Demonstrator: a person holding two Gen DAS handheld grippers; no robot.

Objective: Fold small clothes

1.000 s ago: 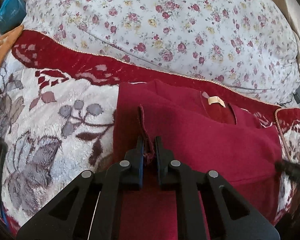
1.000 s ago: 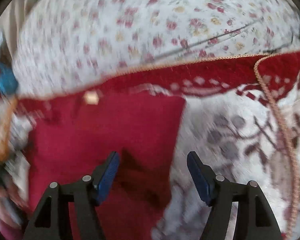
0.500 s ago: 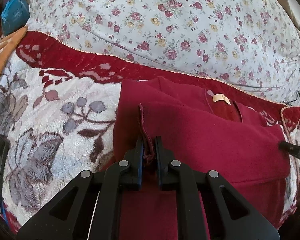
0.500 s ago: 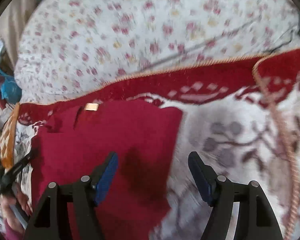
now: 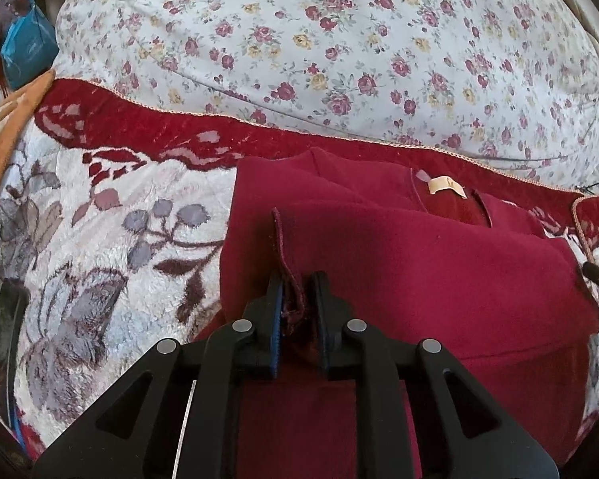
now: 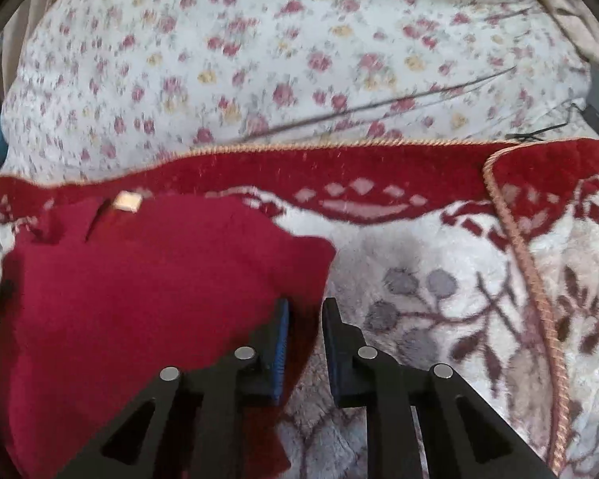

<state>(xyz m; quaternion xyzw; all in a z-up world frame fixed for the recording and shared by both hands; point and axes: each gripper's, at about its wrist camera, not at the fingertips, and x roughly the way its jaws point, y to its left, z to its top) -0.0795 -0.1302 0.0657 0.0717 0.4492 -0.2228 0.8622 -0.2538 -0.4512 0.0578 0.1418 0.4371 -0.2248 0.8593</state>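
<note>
Since the earlier frame, the right gripper has closed, now pinching the red garment's edge; the left gripper is still clamping its hem.

A large floral pillow rises like a wall from ten to two o'clock, blocking passage beyond the blanket's red border. Open plush blanket lies from seven to ten o'clock of the left gripper, and from one to four o'clock of the right gripper. The red garment (folded, low) fills the middle ground between them.
</note>
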